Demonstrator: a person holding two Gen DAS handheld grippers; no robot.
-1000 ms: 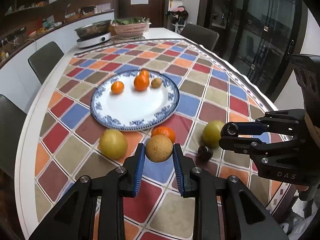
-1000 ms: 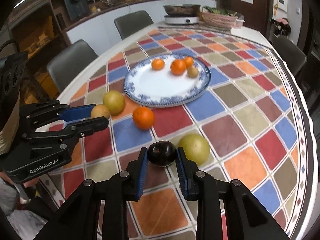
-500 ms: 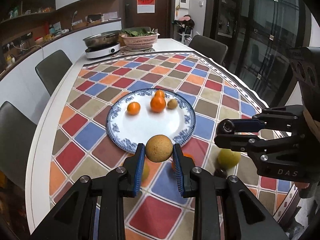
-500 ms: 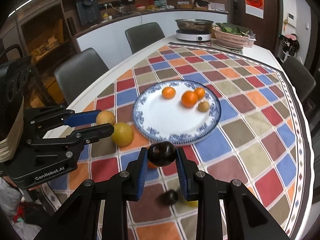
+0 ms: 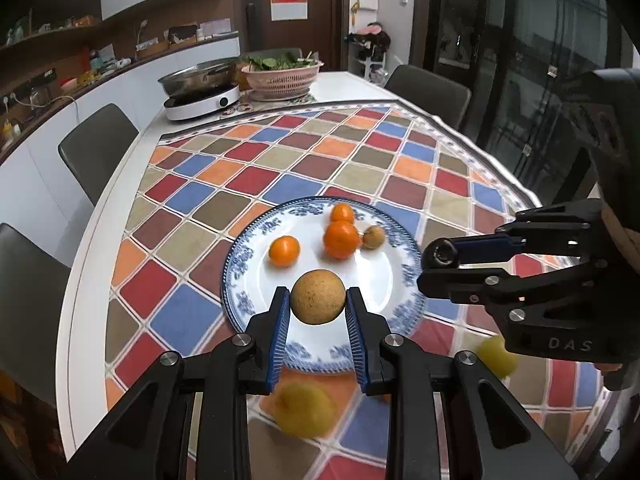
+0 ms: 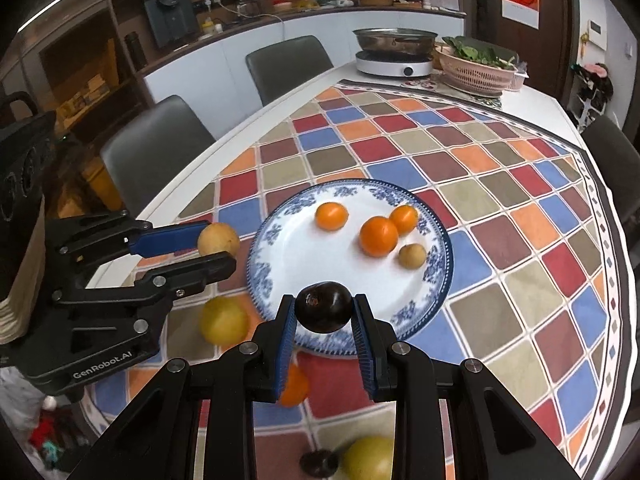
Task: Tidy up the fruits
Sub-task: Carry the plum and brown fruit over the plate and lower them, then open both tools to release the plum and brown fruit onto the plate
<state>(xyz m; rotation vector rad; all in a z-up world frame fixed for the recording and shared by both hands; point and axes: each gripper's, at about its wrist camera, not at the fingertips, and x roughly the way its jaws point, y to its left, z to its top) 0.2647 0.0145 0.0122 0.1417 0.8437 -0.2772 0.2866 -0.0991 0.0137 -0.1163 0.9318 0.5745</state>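
My left gripper (image 5: 318, 312) is shut on a round tan fruit (image 5: 318, 297) and holds it in the air over the near rim of a blue-and-white plate (image 5: 248, 252). My right gripper (image 6: 323, 320) is shut on a dark purple fruit (image 6: 323, 307), also above the plate's near edge (image 6: 264, 240). On the plate lie three oranges (image 6: 378, 236) and a small brown fruit (image 6: 412, 256). On the cloth near the plate lie two yellow fruits (image 6: 222, 320) (image 6: 366, 458) and an orange (image 6: 294, 386).
The checkered tablecloth (image 5: 248, 176) covers a white table. At the far end stand an induction cooker with a pan (image 5: 200, 88) and a pink basket of greens (image 5: 280, 76). Grey chairs (image 5: 100, 144) stand around. A dark shadow (image 6: 318, 462) lies beside the near yellow fruit.
Both grippers have risen off the cloth with their fruits and moved forward toward the plate; they now hang over its near rim.
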